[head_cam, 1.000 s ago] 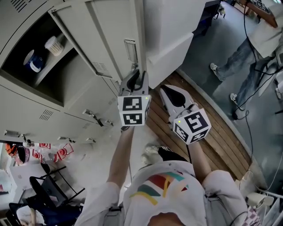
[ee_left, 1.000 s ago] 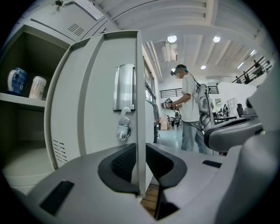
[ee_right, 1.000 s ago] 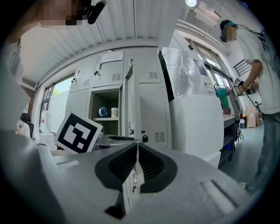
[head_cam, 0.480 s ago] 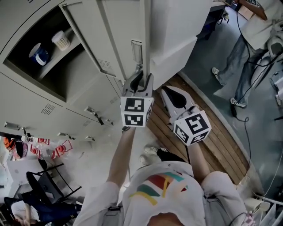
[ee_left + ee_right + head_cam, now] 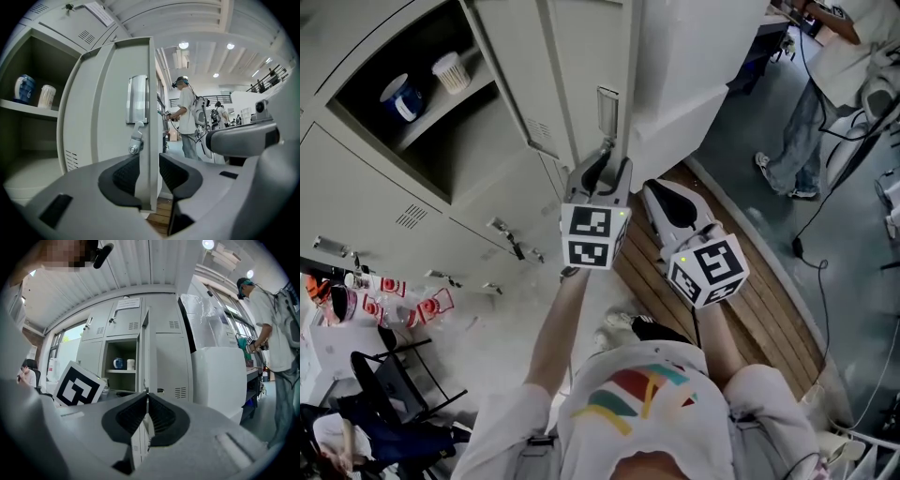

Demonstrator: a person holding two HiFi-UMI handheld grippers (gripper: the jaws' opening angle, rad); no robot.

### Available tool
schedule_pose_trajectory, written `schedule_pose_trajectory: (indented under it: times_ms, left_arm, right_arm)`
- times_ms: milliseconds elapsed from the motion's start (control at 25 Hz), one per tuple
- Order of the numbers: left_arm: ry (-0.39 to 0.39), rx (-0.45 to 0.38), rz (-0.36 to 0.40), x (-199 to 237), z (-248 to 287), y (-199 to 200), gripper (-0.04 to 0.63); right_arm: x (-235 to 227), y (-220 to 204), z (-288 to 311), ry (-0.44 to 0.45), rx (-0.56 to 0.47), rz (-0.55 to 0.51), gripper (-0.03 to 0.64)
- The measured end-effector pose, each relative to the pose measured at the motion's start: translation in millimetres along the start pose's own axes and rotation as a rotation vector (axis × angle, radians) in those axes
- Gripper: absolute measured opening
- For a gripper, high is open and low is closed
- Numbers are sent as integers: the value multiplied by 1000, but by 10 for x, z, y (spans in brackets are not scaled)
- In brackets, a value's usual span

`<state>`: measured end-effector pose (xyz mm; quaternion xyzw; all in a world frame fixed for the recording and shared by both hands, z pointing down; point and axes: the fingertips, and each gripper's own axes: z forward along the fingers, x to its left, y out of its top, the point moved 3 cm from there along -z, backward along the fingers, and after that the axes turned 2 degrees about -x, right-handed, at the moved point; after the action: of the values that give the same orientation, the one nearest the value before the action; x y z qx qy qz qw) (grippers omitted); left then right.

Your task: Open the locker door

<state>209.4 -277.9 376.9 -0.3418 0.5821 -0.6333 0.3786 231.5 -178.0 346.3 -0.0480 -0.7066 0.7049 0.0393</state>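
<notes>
The grey locker door [image 5: 581, 66] stands swung open, its silver handle and latch [image 5: 136, 140] near the free edge. My left gripper [image 5: 605, 155] is at that edge below the handle. Its jaws are opening, and the door's edge [image 5: 146, 154] stands between the pads with a small gap on the right side. Inside the open locker, a blue mug [image 5: 401, 97] and a white cup [image 5: 450, 71] sit on a shelf. My right gripper [image 5: 661, 192] hangs beside the left one, away from the door, shut with nothing in it [image 5: 146, 416].
A large white cabinet [image 5: 694, 66] stands right of the lockers. A person [image 5: 816, 103] stands at the upper right among cables on the floor. Wooden planking [image 5: 741, 309] lies below my right gripper. A black chair [image 5: 384, 394] is at the lower left.
The lockers and the open door have slid to the right in the head view. My left gripper has stayed at the door's edge. The right gripper has hardly moved.
</notes>
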Motion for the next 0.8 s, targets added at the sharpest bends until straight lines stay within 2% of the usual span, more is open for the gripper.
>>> schedule_pose_trajectory:
  times_ms: [240, 800]
  left_arm:
    - [-11, -2, -68, 46, -182, -30, 155]
    - [-6, -5, -47, 172, -413, -53, 239]
  right_arm:
    - [154, 23, 77, 19, 2, -9, 15]
    - [448, 71, 246, 64, -2, -25, 15]
